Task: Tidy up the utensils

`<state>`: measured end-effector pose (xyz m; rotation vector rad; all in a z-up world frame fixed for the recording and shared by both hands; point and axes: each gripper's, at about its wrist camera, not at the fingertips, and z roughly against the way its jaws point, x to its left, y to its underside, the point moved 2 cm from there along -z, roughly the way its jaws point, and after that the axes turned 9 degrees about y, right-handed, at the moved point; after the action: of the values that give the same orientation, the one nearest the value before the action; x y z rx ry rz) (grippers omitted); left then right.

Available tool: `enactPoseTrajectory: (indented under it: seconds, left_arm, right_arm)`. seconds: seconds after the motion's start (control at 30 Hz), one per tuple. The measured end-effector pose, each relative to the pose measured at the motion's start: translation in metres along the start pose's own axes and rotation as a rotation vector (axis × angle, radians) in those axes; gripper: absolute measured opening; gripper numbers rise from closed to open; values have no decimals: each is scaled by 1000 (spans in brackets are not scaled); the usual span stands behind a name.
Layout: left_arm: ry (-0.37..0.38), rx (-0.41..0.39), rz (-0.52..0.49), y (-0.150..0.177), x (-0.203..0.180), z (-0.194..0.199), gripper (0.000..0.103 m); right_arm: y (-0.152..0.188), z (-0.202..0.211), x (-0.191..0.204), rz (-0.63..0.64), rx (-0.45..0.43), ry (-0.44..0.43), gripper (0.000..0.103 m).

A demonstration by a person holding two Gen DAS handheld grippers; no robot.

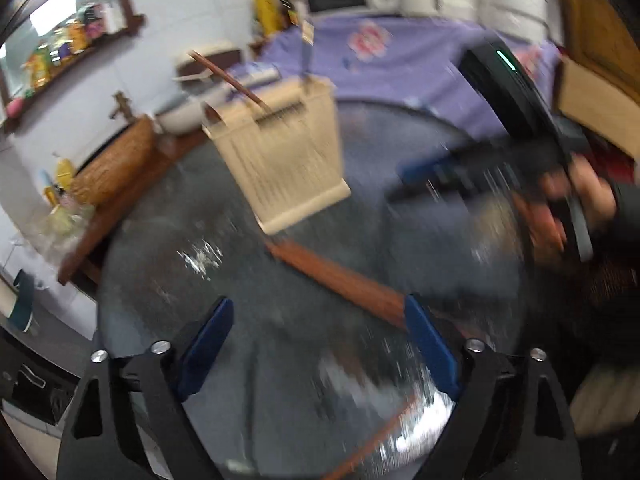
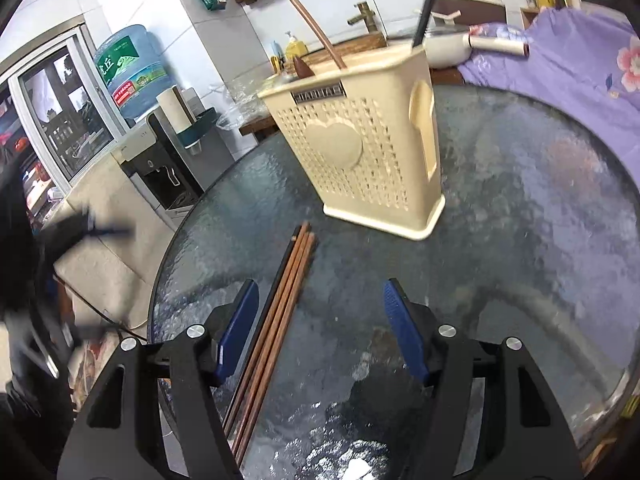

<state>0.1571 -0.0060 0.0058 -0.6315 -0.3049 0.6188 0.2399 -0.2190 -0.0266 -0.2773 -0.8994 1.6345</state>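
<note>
Fingers spread wide and empty on both grippers; the right gripper (image 2: 318,304) (the nearer one) straddles the chopsticks (image 2: 280,300), their long axis pointing ahead toward the cream holder (image 2: 360,148).

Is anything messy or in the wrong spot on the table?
Yes. A bunch of chopsticks is lying flat on the glass table instead of standing in the cream holder, which already has a few utensils poking out. Nothing looks spilled or broken.
</note>
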Motion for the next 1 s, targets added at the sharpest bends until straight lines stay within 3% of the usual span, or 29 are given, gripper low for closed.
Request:
enactPoseTrajectory:
  seconds: [0.1, 0.17, 0.23, 0.37, 0.4, 0.43, 0.8, 0.87, 0.93, 0.97, 1.0]
  left_arm:
    - [69, 88, -110, 43, -21, -9, 80]
    - [34, 159, -169, 63, -31, -25, 75]
    - [-22, 235, -143, 73, -28, -48, 56]
    - [4, 196, -41, 75, -12, -57, 10]
    - [18, 190, -6, 75, -9, -58, 1]
    - [24, 184, 7, 75, -7, -59, 0]
    - [28, 80, 270, 69, 13, -59, 1]
    - [-20, 64, 312, 61, 22, -63, 1]
    - [-72, 45, 353, 54, 29, -67, 11]
    - [-89, 32, 381, 49, 33, -69, 31]
    - [-107, 10, 436, 43, 43, -72, 61]
  right_arm:
    - [6, -5, -2, -21, 17, -10, 65]
    - [8, -6, -3, -33, 21, -8, 65]
    - [10, -8, -3, -41, 27, -6, 65]
    - [11, -3, -2, -42, 15, 2, 65]
    - [12, -1, -2, -41, 16, 3, 65]
    - [12, 0, -2, -39, 14, 6, 65]
    - [17, -3, 4, -16, 15, 20, 65]
    - [18, -6, 5, -17, 13, 34, 65]
    - [18, -12, 3, -7, 10, 90, 72]
    - [19, -15, 0, -4, 8, 133, 74]
    - [18, -18, -2, -5, 9, 159, 79]
